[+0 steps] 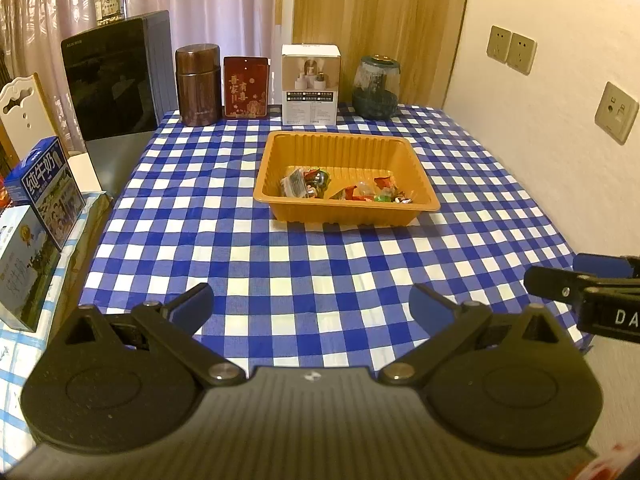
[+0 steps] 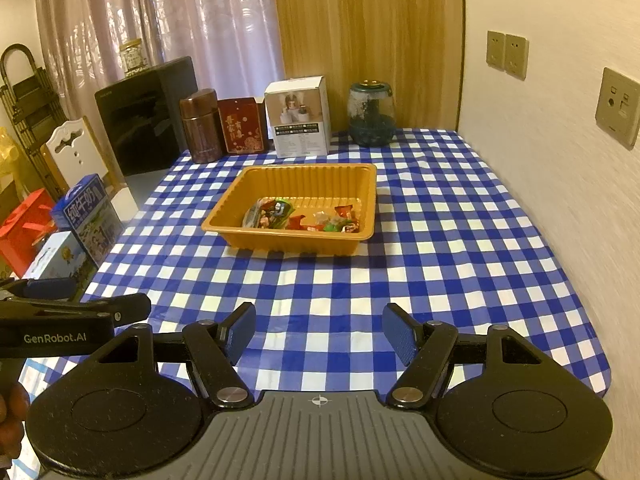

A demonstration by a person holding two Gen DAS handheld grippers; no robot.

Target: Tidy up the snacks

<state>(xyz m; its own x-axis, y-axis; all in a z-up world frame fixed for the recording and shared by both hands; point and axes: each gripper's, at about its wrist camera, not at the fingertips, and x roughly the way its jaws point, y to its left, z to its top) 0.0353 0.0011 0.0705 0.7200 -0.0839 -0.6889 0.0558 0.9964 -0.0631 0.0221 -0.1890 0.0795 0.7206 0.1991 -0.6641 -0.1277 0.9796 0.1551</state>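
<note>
An orange tray (image 1: 416, 168) sits near the middle of the surface (image 1: 280, 272), which is covered in a blue-and-white checked cloth. The tray is rectangular, with its long axis running left to right in both views and one long side facing the two tools. Its walls are ribbed and flare outward to a flat rim. The snacks (image 1: 344, 188) lie in a loose heap along the near side of the tray floor: small wrapped pieces in red, green, orange and clear film; their individual directions cannot be told.

The left tool (image 1: 312, 310) hangs over the near edge of the surface, its blue-padded jaws spread wide with only cloth between them. The right tool (image 2: 319, 334) is just beside it, jaws also apart and holding nothing. Both are well short of the tray.

Along the far edge stand a brown canister (image 1: 199, 84), a red box (image 1: 245, 87), a white box (image 1: 310, 84) and a dark glass jar (image 1: 376, 86).
</note>
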